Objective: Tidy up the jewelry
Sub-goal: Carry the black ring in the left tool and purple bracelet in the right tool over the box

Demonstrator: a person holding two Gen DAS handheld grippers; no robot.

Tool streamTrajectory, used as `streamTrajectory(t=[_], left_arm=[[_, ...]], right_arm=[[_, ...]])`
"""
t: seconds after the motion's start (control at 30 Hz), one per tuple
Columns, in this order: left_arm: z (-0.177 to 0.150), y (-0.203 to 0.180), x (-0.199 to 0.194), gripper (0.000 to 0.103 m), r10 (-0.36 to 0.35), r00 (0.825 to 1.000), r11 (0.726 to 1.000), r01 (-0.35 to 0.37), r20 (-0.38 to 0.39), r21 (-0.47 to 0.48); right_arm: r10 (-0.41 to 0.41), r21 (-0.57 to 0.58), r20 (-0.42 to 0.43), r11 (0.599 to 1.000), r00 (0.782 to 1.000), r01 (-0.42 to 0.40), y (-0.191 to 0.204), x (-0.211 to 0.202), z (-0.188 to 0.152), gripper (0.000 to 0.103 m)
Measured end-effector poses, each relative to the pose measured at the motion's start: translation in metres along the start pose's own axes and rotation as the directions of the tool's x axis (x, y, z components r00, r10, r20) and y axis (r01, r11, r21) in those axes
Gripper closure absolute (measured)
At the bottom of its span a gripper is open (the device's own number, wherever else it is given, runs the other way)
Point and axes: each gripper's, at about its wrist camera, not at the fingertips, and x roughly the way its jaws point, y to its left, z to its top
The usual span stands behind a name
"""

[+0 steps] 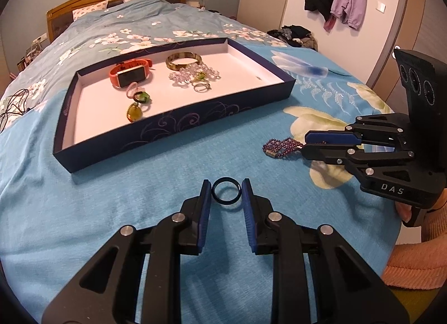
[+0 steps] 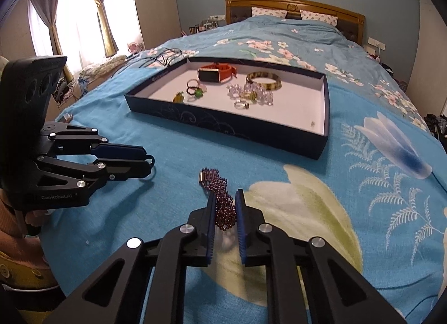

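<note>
Two grips near the dark-blue cardboard tray point(image 1: 178, 125): left gripper point(image 1: 226, 194) pinches a black ring point(image 1: 226, 192), right gripper point(image 2: 225, 206) clamps a purple beaded bracelet point(image 2: 220, 195).

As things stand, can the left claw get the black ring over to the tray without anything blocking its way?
Probably yes. The left claw has its pads against the black ring, and bare bedspread lies between it and the tray. The right claw, shut on the purple bead bracelet, sits off to the side.
</note>
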Motion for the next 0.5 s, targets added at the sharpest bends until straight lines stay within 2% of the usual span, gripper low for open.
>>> streamTrajectory(t=[0.5], left_arm=[[0.009,0.013,-0.028,0.081,0.033,0.996,0.999,-0.03,0.081,-0.03]], right_arm=[[0.004,0.002,0.107,1.0,0.994,-0.004,-0.001,-0.024,0.025,0.094]])
